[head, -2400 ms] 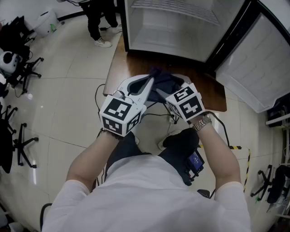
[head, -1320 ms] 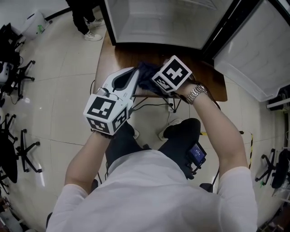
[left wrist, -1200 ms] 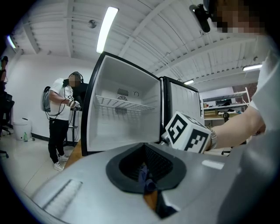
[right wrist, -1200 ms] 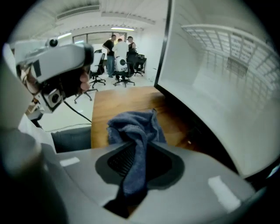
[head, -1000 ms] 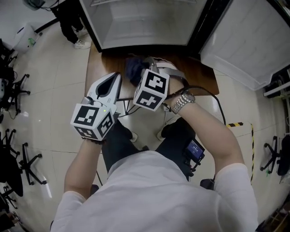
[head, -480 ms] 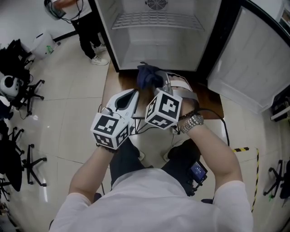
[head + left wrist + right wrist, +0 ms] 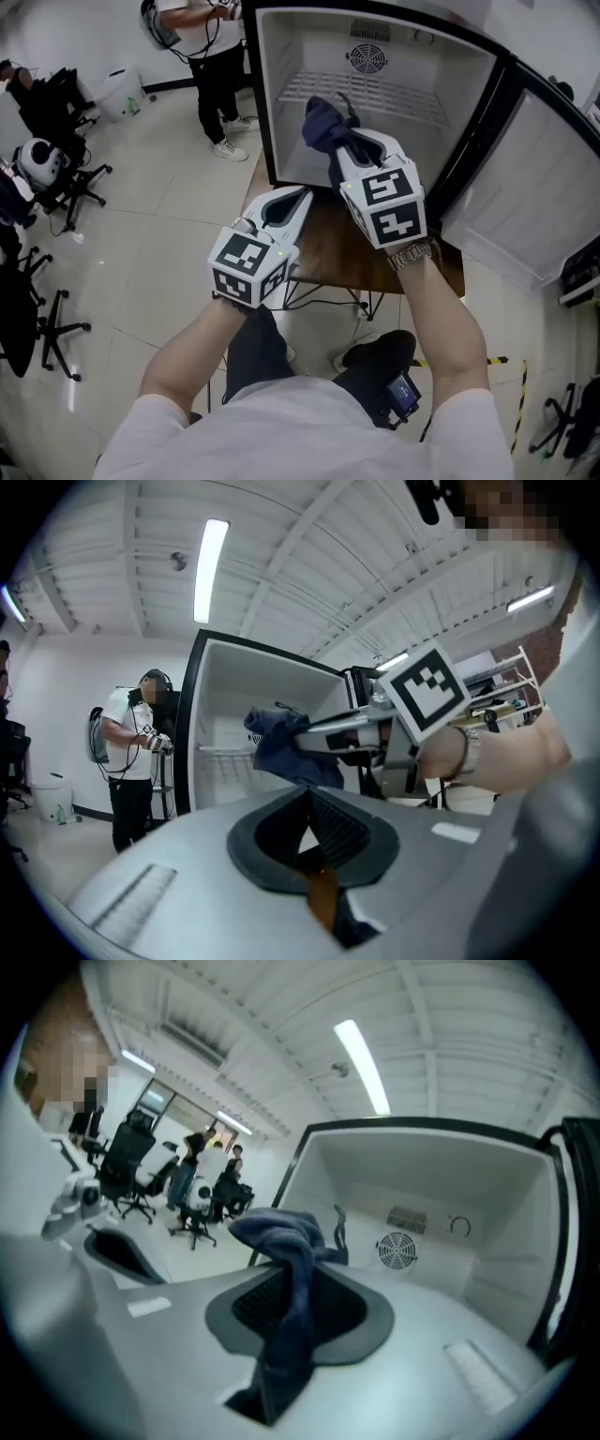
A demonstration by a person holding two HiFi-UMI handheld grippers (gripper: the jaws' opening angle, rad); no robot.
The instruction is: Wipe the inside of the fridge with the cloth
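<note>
Shows the right hand-held gripper (image 7: 339,157) lifted since half a second ago, from just over the bench (image 7: 328,258) to the mouth of the open fridge (image 7: 270,112), and rolled on the way. Finds it clenched on the cloth (image 7: 325,124). Shows the left hand-held gripper (image 7: 298,195) a little higher too, jaws pressed together on nothing, below and beside the right one.

Dark blue, crumpled, bunched above the pinch, with a tail hanging down between the jaws; held up in front of the opening, well clear of the bench.

Behind, a wire shelf (image 7: 394,94) and a round fan grille (image 7: 367,58) on the white back wall. Brown wooden bench before the fridge, pale tiled floor (image 7: 150,225), a standing person (image 7: 211,52) at left, office chairs (image 7: 56,178) beyond.
</note>
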